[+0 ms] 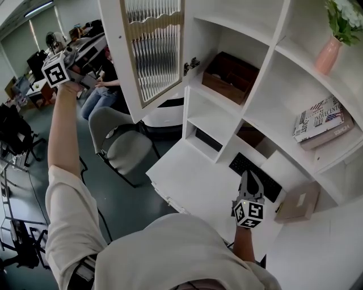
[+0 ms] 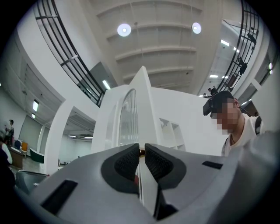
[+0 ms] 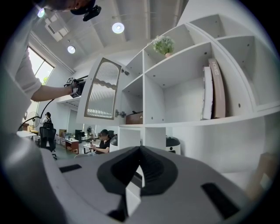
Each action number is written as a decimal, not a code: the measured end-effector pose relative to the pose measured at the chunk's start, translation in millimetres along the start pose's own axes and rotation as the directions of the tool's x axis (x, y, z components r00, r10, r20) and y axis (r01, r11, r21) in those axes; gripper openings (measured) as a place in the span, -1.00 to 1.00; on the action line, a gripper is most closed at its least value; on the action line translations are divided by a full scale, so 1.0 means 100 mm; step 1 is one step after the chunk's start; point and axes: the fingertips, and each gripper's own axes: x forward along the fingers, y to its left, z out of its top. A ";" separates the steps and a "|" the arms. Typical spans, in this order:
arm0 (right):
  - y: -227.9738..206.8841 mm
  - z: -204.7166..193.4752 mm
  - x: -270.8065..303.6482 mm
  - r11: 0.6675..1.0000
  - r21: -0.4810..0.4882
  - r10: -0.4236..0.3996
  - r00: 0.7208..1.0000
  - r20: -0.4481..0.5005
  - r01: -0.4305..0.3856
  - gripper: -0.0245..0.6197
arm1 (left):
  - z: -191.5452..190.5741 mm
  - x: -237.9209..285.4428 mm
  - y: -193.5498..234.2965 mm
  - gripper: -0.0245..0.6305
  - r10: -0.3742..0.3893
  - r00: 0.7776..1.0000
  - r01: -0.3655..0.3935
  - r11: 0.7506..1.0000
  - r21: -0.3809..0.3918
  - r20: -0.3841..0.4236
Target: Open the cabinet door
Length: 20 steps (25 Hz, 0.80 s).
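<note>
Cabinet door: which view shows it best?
Right gripper view: the whole cabinet door shows, swung wide open. Head view crops its top; left gripper view sees it nearly edge-on, close up.

Grey chair (image 1: 126, 148); pink vase (image 1: 328, 55) holding flowers (image 1: 345, 17); books (image 1: 321, 120) lying flat; black keyboard (image 1: 255, 175); brown box (image 1: 231, 76).

Print is found on the book with the black-and-white patterned cover (image 1: 319, 118), kept in a far right compartment of the white open-fronted cabinet (image 1: 283, 52). Large capitals are set across its cover, but they are too small and skewed to be read with certainty. A short word on the brown spine edge may be read as "HOME".
</note>
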 end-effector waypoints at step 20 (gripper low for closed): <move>0.03 -0.05 -0.01 0.999 0.016 0.049 0.999 -0.001 -0.049 -0.92 | 0.00 -0.04 0.00 -0.79 0.192 0.981 -0.193 0.980 0.042 0.028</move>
